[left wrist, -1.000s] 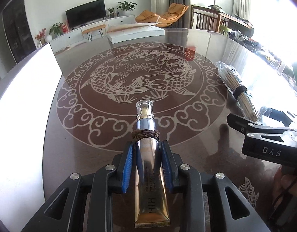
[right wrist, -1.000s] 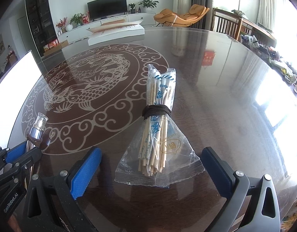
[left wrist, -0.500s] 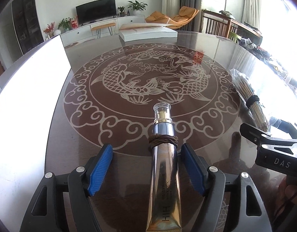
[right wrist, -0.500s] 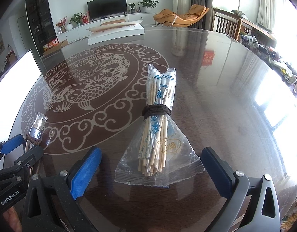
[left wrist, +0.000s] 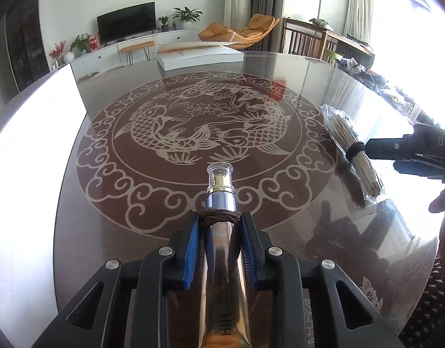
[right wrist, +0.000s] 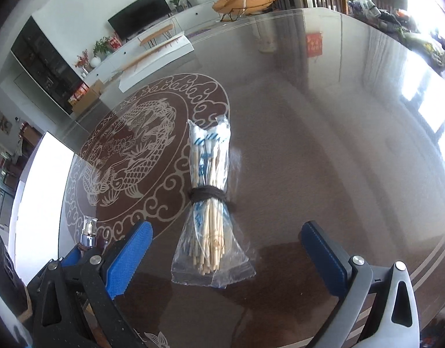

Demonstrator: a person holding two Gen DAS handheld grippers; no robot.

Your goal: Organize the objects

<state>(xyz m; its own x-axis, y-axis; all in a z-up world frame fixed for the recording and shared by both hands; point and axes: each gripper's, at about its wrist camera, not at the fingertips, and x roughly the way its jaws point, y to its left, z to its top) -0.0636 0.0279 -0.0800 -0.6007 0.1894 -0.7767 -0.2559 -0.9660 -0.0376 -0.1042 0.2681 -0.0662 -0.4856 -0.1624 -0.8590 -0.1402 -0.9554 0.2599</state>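
The round glass table (left wrist: pixel 77 232) with the carp pattern is being spread out beneath both tools. The bagged chopstick bundle (right wrist: pixel 208 203) is lying flat ahead of the right gripper (right wrist: pixel 225 249), whose 2 jaws are being held wide apart around its near end, untouched. The gold tube (left wrist: pixel 225 284) is being clamped by the left gripper (left wrist: pixel 219 249), whose jaws have just been closing, just behind its brown band.

The gold tube (left wrist: pixel 225 287) bears "HIH" near its flat end, at 6 o'clock in the left view. The right gripper (left wrist: pixel 410 148), at 3 o'clock, shows "DAS". Blue print on the chopstick wrappers (right wrist: pixel 209 179) cannot be read.
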